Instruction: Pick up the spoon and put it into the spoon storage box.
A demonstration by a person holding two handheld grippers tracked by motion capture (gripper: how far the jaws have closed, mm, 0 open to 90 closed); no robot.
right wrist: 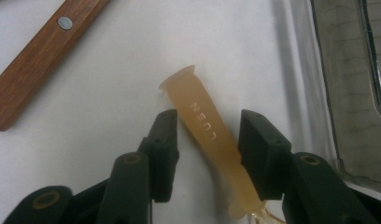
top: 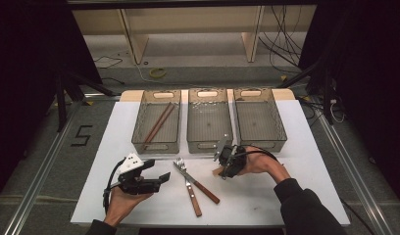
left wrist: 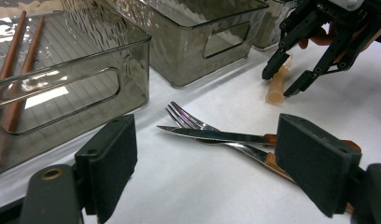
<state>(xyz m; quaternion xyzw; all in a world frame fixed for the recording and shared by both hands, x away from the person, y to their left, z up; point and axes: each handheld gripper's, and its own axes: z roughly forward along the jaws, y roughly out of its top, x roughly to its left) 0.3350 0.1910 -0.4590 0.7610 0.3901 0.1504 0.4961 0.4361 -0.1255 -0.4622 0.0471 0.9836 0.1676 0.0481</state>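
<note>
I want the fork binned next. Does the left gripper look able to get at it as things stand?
Probably yes: the left gripper is open, with bare table before the fork. But the knife lies across the fork, so both may be caught.

Bins (top: 208, 142) block rear; fork (top: 184, 177), knife (top: 198, 183) mid-table.

This looks like a lab set up for recording. A bench (top: 139, 205) under a white sheet stands on a grey floor with a taped number (top: 82, 135) beside it. Black curtains (top: 26, 73) close both sides, metal rails (top: 38, 171) run along the floor, and loose cables (top: 281, 44) trail past wooden shelving (top: 188, 19) behind.
</note>
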